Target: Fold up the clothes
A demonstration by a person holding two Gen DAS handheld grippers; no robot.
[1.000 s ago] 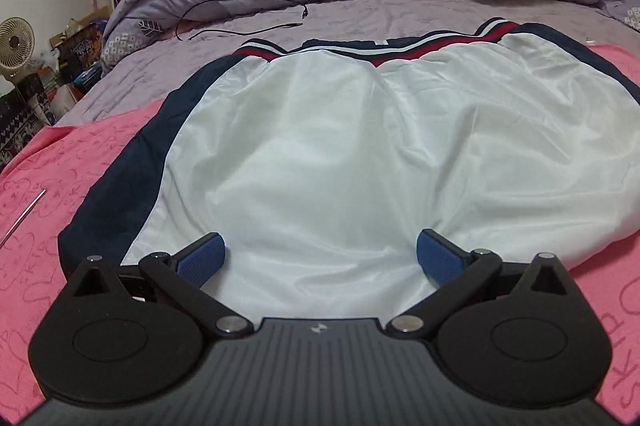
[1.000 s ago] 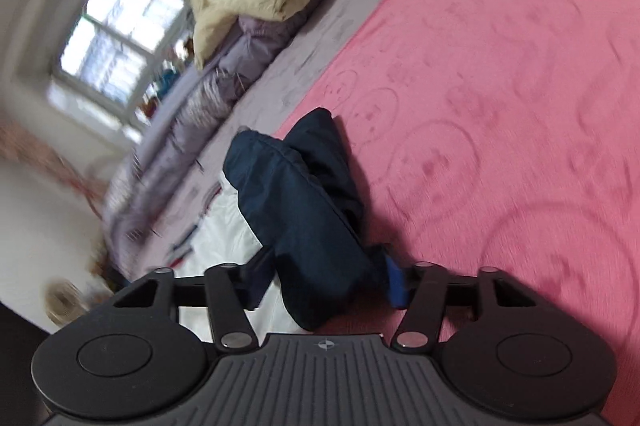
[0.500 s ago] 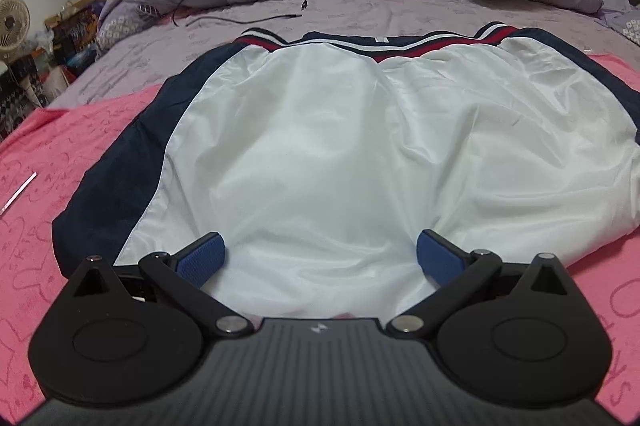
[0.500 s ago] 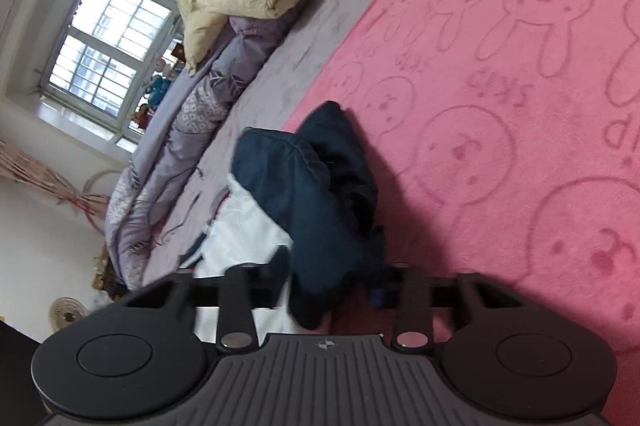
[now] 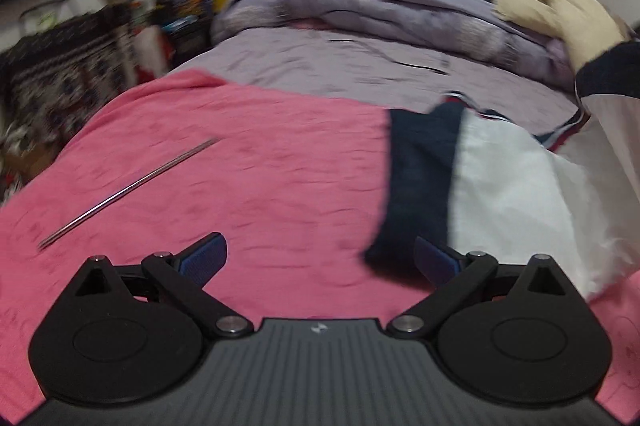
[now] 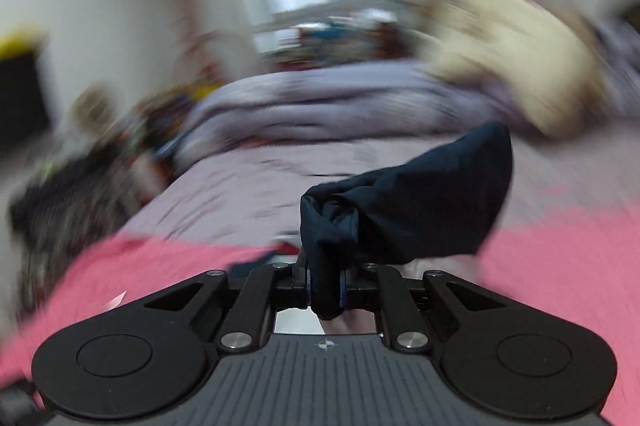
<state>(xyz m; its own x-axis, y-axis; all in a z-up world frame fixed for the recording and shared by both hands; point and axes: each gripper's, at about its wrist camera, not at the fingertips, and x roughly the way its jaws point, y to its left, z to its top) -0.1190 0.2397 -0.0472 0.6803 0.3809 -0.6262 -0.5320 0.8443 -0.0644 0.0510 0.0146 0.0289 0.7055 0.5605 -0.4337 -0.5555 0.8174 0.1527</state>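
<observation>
Navy sleeve (image 6: 404, 209) within right claw (image 6: 325, 286)

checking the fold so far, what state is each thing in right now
left hand-held gripper: open, empty, over the pink blanket
right hand-held gripper: jaws just closed, shut on the navy sleeve, lifted
jacket: white lining up, one side raised off the bed
metal rod: lying flat on the blanket
purple duvet: bunched at the far end
</observation>
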